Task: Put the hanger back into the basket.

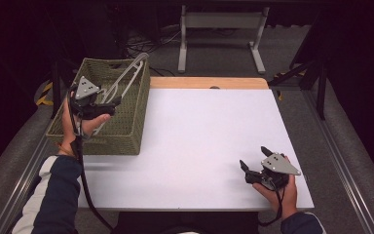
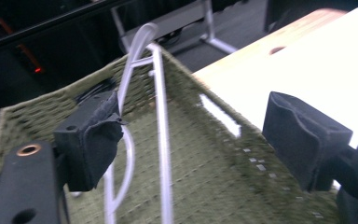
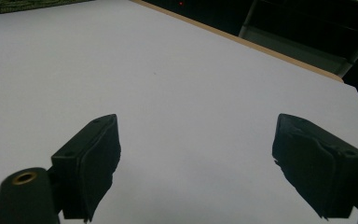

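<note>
Hanger (image 1: 126, 78) | pale grey plastic | leaning tilted in green woven basket (image 1: 126, 136)

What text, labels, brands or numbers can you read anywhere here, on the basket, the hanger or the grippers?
None: no readable word, label, brand or number appears in any view.
Woven green basket: plain weave, no tag visible.
White hanger: bare, no marking.
Left gripper and right gripper: black jaws and grey plates carry no lettering.
White table: blank.
</note>
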`<move>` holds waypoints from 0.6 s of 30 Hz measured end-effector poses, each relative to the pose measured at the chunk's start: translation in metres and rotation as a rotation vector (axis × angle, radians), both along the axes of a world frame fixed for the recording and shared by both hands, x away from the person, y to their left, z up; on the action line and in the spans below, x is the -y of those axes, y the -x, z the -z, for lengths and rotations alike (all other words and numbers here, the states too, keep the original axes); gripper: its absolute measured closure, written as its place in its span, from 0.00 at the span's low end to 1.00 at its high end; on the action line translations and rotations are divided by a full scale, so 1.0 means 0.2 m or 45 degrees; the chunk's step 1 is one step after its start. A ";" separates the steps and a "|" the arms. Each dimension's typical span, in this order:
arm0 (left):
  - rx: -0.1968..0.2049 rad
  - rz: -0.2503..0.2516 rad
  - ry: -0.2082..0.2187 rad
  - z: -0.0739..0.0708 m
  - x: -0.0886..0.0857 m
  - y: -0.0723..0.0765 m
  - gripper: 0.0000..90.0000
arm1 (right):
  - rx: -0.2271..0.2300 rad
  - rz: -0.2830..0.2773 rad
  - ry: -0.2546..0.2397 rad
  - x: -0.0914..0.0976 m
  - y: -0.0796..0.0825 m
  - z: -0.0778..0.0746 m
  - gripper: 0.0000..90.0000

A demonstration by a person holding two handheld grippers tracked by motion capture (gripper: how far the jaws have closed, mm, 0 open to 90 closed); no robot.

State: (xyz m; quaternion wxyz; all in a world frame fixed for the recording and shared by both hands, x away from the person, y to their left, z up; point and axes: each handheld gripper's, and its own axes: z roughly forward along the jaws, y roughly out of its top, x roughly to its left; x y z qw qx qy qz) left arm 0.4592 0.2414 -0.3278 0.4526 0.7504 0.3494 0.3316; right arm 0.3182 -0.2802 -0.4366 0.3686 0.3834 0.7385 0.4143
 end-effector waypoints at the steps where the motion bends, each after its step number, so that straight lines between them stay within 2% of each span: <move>1: 0.000 0.000 0.000 0.00 0.00 0.00 0.18 | 0.000 0.000 0.000 0.00 0.00 0.00 0.17; 4: 0.000 0.042 0.035 0.02 0.02 0.04 0.16 | -0.005 -0.004 0.009 -0.01 0.00 0.00 0.17; 11: 0.066 0.153 0.117 0.05 0.08 0.15 0.14 | 0.003 0.001 0.011 -0.01 0.00 0.01 0.18; 14: 0.088 0.199 0.121 0.06 0.11 0.19 0.13 | 0.003 -0.002 0.015 -0.02 0.00 0.01 0.18; 18: 0.120 0.223 0.114 0.08 0.14 0.24 0.13 | 0.001 -0.006 0.017 -0.02 0.00 0.01 0.18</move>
